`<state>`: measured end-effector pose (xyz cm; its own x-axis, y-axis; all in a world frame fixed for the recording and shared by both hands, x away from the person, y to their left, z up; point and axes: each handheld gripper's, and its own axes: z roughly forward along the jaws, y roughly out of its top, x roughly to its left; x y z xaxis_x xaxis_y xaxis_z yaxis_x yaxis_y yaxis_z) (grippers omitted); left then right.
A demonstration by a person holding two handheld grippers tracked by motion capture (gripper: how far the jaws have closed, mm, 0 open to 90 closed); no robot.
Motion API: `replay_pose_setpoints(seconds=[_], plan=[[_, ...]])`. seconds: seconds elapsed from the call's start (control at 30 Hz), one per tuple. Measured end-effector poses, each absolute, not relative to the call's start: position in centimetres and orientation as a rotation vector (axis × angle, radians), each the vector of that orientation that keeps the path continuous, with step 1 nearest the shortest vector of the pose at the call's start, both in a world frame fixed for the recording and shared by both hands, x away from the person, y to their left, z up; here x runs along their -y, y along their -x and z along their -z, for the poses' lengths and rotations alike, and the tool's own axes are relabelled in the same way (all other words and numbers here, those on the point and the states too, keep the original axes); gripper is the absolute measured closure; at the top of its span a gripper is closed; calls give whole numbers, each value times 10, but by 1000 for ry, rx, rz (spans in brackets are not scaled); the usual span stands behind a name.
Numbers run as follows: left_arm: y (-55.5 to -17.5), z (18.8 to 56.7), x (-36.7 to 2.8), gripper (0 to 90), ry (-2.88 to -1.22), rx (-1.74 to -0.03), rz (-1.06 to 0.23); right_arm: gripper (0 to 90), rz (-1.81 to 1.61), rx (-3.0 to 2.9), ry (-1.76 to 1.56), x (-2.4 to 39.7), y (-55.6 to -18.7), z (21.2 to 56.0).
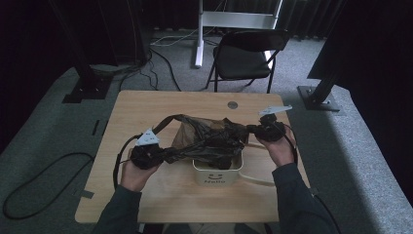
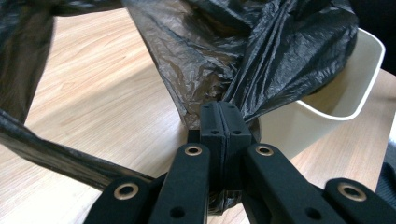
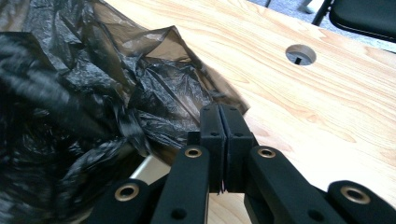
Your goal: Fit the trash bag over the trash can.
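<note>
A black plastic bag (image 1: 209,139) hangs stretched between both grippers over a small white bin (image 1: 216,176) marked "Hello", near the table's front middle. My left gripper (image 1: 163,153) is shut on the bag's left end, which is twisted into a strand. In the left gripper view the jaws (image 2: 225,109) meet on bunched film of the bag (image 2: 261,56), with the bin (image 2: 345,88) just behind. My right gripper (image 1: 251,129) is shut on the bag's right edge above the bin's far right corner. In the right gripper view its jaws (image 3: 223,112) are pressed together beside the crumpled bag (image 3: 70,93).
The wooden table (image 1: 146,112) has a round cable hole (image 1: 233,105) near its far edge. A black folding chair (image 1: 243,58) stands behind the table. A pale cable (image 1: 255,178) runs from the bin's right side. Black cables lie on the floor at the left.
</note>
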<state>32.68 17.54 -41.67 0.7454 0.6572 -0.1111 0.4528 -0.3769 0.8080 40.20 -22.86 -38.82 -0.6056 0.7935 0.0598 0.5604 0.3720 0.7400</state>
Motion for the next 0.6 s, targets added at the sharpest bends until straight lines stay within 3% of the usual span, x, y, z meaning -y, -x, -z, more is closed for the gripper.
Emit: replay_pose_setpoints(seconds=[0.4, 0.6], plan=[[-327, 416, -181, 900, -2024, -856, -300, 888, -1058, -2298, -1237, 241, -401, 390], [-327, 415, -169, 900, -2029, -816, -280, 736, -1099, -2314, -1187, 236, -394, 387]])
